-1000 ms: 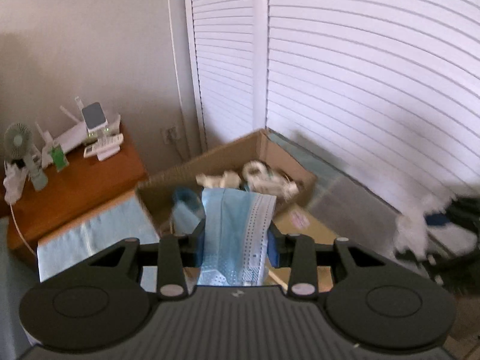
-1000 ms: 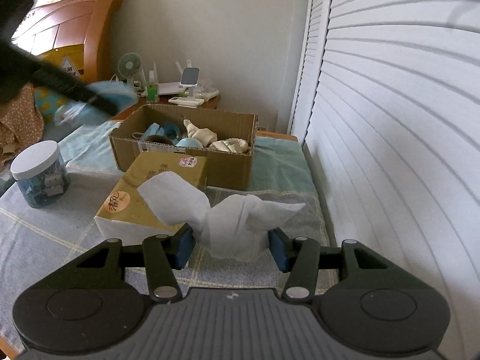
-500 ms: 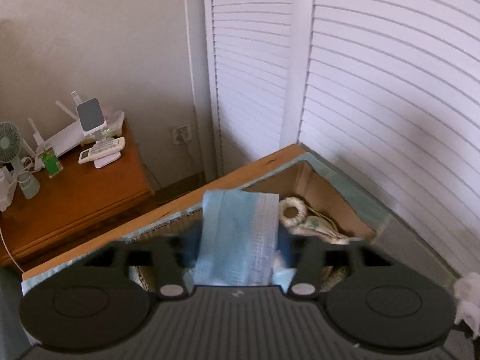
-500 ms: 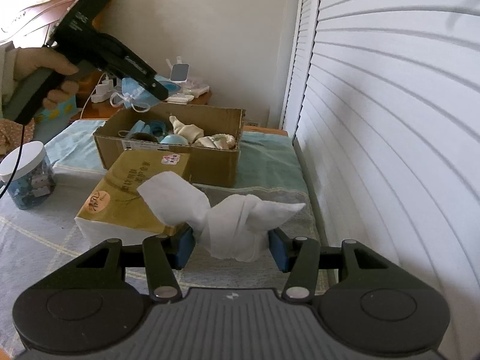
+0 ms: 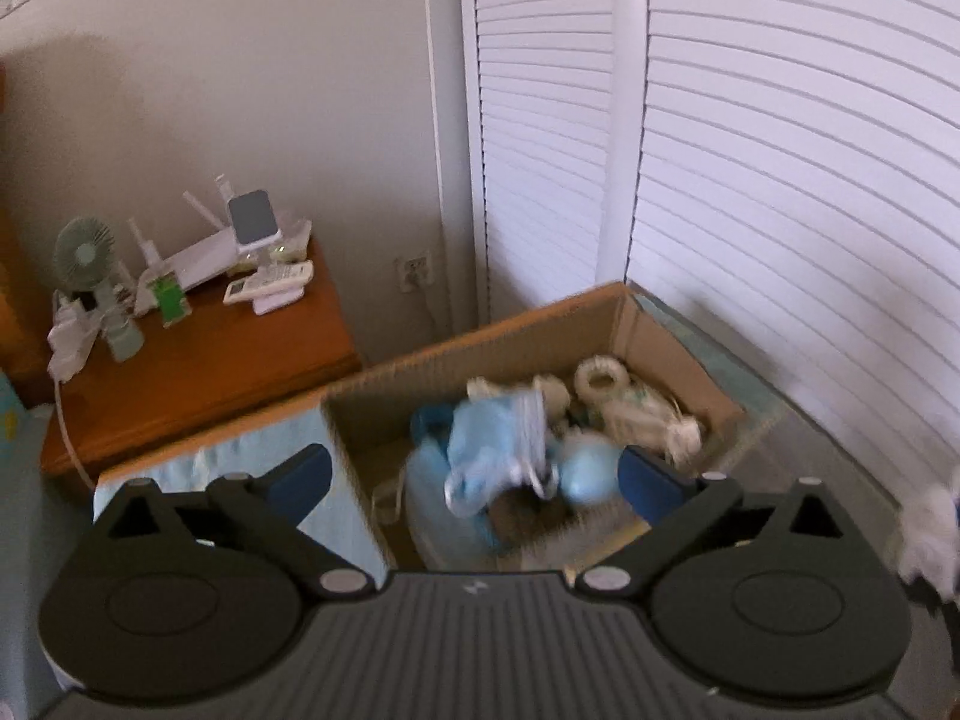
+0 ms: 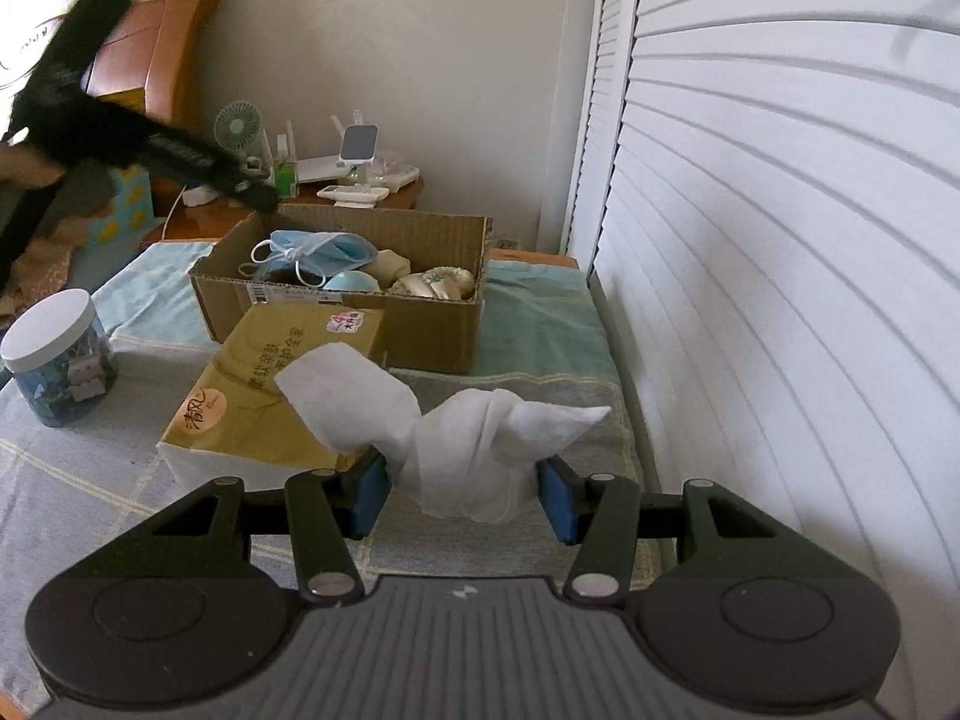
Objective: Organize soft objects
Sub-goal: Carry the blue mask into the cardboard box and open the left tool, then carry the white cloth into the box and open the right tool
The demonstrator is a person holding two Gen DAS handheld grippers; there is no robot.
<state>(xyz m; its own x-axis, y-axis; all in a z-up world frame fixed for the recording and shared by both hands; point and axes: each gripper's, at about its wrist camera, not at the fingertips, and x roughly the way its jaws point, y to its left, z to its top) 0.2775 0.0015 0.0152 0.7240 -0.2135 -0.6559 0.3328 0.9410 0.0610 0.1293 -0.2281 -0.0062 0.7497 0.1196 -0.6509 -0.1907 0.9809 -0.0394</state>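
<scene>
The left tool (image 5: 474,474) hangs over the cardboard box (image 6: 432,324) with its fingers spread wide apart; the blue face mask (image 6: 321,249) lies inside on other soft things. The right tool (image 6: 465,495) is clamped on a white tissue (image 6: 468,438) beside the tissue pack (image 6: 264,390).

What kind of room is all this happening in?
Most likely a bedroom in a home. A carved wooden headboard stands in the far corner, a bedside cabinet carries a small desk fan, and white louvred closet doors line one side.
</scene>
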